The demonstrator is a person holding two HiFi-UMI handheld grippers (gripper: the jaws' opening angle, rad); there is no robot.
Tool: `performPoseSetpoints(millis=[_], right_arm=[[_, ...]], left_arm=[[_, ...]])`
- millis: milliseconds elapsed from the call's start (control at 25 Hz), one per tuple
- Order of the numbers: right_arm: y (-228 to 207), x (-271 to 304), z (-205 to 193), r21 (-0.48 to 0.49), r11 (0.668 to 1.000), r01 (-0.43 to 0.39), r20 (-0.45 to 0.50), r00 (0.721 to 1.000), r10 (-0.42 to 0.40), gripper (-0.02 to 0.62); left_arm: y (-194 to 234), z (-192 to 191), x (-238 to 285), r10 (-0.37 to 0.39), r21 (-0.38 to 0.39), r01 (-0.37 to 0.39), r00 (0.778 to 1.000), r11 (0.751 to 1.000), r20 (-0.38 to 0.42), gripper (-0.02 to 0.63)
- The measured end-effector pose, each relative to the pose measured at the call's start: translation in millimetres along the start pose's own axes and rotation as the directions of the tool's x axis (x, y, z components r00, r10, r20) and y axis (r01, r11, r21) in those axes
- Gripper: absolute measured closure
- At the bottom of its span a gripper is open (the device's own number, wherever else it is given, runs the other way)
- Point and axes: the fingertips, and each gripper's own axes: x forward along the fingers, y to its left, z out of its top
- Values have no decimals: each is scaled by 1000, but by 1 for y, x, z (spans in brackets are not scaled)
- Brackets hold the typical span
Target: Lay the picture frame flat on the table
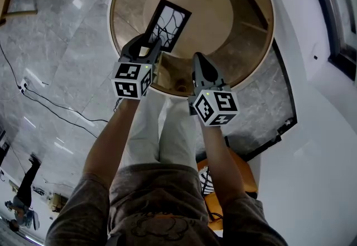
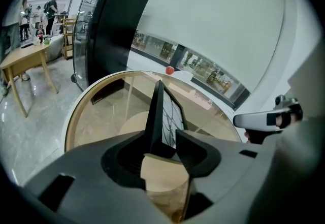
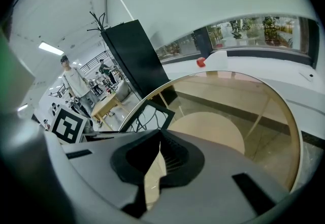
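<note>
Left claw [image 1: 149, 44] jaws apart, right claw [image 1: 199, 59] jaws together

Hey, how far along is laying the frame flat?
Done: nothing clear yet. In hand: the frame looks tilted on edge over the table, between the open jaws of the left claw. Left: getting it flat. The right claw is shut, empty.

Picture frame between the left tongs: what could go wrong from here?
1. The picture frame stands nearly on edge between the left tongs, whose jaws are apart and do not seem to clamp it. It could tip over and slap down on the glass tabletop.
2. The right tongs are shut and empty, off to one side of the frame, so probably nothing would steady or catch it.
</note>
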Motion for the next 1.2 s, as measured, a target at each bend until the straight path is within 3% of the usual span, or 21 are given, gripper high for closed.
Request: performPoseSetpoints(millis=[640,1200], right_arm=[[-6,9,-12,10,1000,3,-23,1000,-3,575],[-4,13,-11,18,1000,4,-32,999,-4,575]], left_arm=[[18,-10,13,21,-22,-21,1000,1000,2,383],[20,-11,16,45,17,-44,999,999,-31,376]])
